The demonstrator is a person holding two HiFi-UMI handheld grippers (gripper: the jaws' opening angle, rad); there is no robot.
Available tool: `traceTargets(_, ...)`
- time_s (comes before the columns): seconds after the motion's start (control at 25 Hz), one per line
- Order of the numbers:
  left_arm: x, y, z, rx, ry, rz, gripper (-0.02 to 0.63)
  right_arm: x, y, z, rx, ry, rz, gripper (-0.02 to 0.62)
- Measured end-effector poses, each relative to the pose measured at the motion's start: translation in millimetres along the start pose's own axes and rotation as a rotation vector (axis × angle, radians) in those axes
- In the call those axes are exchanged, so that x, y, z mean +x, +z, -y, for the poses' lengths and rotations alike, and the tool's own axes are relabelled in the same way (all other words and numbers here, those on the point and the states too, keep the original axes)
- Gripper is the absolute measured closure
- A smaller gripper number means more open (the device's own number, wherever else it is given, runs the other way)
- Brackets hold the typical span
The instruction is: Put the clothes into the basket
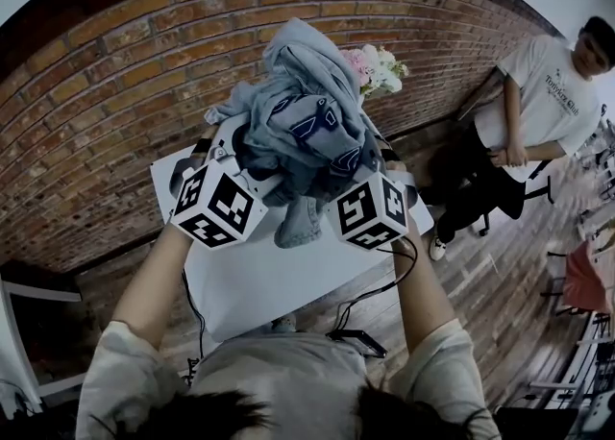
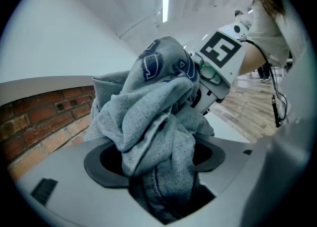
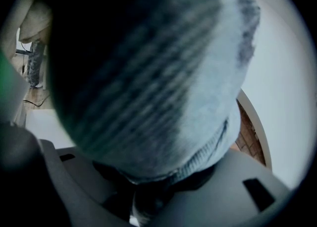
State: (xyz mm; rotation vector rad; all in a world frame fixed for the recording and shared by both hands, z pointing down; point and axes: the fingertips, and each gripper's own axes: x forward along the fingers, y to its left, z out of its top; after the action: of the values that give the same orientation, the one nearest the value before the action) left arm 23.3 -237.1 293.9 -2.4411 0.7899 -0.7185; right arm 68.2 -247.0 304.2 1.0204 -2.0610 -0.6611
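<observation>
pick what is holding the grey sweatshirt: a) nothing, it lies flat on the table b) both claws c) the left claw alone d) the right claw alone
b: the grey sweatshirt hangs bunched between the left claw and the right claw, and each gripper view shows its fabric pinched in that claw's jaws.

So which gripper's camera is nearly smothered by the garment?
The right gripper: garment fills nearly its view; the left gripper also sees brick wall and ceiling.
</observation>
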Motion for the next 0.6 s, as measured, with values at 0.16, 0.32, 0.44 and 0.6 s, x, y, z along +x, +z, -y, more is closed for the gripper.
traceTargets(0.16,5.1,8.9,-24.6,0.024,0.035,0.013,0.255,9.1,9.2,23.9,-0.005,-0.033,0.019,0.371)
traceTargets(0.32,8.5,17.8,-48.9,0.042,0.084,0.031,0.255,17.2,20.0,48.0,-0.029,-0.075,0.039,0.371)
traceTargets(0.44,14.2,15.5,-62.6,0.042,0.104,0.03,0.255,28.6,22.5,58.2,-0.026,-0.078,0.046,0.371)
traceTargets(0.6,35.1,-10.4,-57.2,0.0,0.065,-0.005,0.255,52.2,1.2,46.0,0.018,-0.027,0.013,0.371)
